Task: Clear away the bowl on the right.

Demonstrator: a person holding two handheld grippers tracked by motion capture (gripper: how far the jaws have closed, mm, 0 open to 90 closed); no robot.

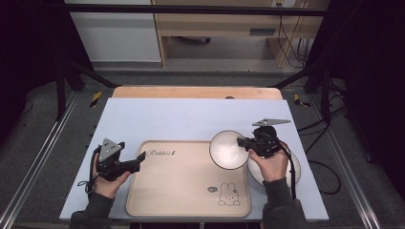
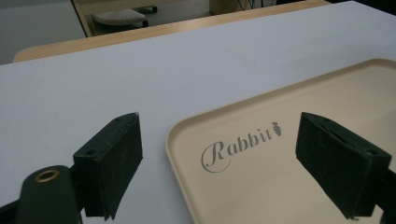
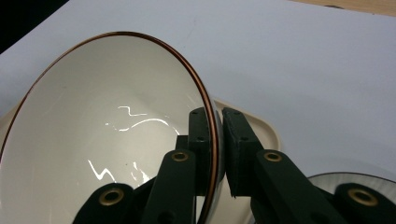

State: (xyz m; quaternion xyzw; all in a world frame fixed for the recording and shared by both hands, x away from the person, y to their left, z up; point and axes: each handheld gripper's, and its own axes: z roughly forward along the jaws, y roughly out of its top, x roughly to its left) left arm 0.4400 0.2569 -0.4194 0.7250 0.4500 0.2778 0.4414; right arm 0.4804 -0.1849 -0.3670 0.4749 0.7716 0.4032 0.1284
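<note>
The right hand-held gripper pinches the white bowl by its thin rim, tilted above the tray's right edge, so it could slip free, while the left hand-held gripper waits open.

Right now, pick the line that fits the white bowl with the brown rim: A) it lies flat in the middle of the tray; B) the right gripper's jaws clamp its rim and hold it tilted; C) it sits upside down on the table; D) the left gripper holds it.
B: the right gripper has its jaws shut on the rim of the white bowl, which is tilted above the tray's corner.
</note>
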